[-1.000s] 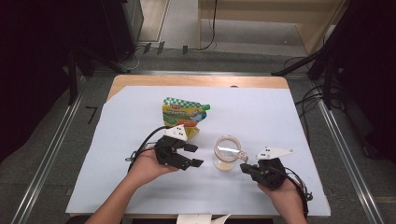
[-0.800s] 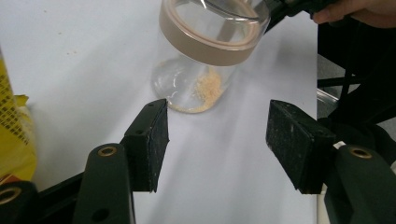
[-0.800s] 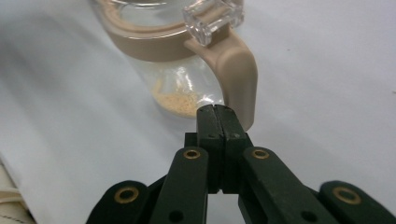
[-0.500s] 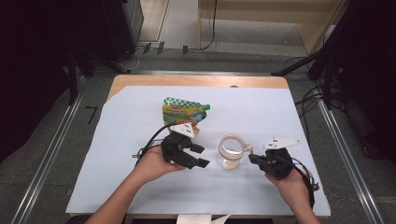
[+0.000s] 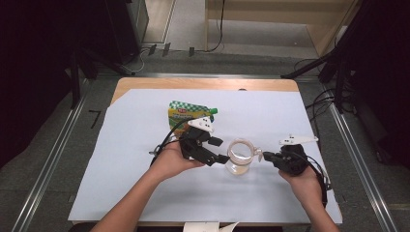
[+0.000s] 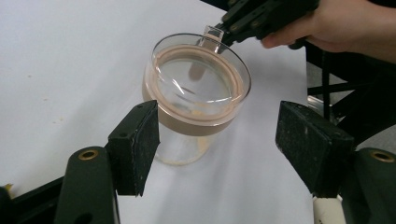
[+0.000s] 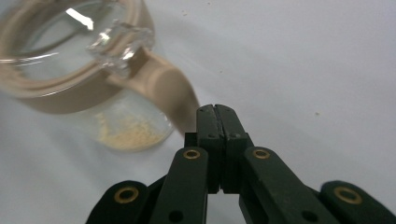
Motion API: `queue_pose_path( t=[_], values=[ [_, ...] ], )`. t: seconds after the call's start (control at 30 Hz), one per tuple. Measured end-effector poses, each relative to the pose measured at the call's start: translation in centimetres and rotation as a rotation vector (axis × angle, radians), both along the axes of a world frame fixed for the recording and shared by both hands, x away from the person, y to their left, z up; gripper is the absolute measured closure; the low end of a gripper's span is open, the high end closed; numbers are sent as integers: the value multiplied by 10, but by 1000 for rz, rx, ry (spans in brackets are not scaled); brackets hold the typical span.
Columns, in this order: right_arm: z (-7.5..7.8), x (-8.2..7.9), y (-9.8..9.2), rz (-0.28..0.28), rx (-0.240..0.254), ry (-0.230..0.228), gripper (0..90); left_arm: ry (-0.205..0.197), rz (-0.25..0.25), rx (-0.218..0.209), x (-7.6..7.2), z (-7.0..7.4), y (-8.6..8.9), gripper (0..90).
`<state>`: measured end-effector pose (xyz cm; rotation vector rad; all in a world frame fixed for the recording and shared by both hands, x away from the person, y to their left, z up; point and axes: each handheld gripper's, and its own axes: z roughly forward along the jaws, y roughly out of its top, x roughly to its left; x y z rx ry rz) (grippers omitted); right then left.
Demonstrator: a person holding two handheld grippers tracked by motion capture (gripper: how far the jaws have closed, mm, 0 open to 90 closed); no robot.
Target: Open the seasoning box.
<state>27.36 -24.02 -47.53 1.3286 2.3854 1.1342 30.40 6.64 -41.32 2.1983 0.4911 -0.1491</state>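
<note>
A clear glass jar (image 5: 240, 155) with a tan-rimmed glass lid stands on the white sheet, a little pale powder at its bottom (image 7: 128, 133). My left gripper (image 5: 222, 150) comes at it from the left and is open. The jar (image 6: 196, 93) sits between and just beyond its pads; the left pad (image 6: 140, 140) is close to the glass and the other stands well off. Its jaws have just been opening. My right gripper (image 5: 261, 155) is shut, and its tips (image 7: 215, 112) lie against the lid's tan tab (image 7: 163, 88).
A green-checked yellow pouch (image 5: 186, 115) lies flat behind the left hand. The white sheet (image 5: 135, 145) covers most of the wooden table (image 5: 203, 83). Dark stands and cables ring the table on the floor.
The left gripper has slid right up to the jar and its jaws have widened. The right hand has moved away from the table's near edge, bringing its shut tips to the lid's tab.
</note>
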Motion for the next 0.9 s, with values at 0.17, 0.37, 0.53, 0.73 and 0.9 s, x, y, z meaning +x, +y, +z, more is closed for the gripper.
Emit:
queue_pose_path(
  t=[0.17, 0.37, 0.53, 0.73, 0.9],
  values=[
    [-10, 16, 10, -11, -25, 18, 900, 9, -7, 9, 3, -6, -3, 286],
    [-18, 16, 13, -31, -50, 21, 900, 9, 9, -5, 5, -12, -2, 247],
    [-22, 18, 16, -57, -49, 14, 900, -17, 25, -5, 4, -19, -3, 203],
    [-23, 18, 22, -68, -44, -1, 900, -27, 22, -2, 3, -25, -9, 195],
    [-21, 17, 25, -72, -6, -12, 900, -29, 10, -15, 3, -27, -13, 191]
  ],
)
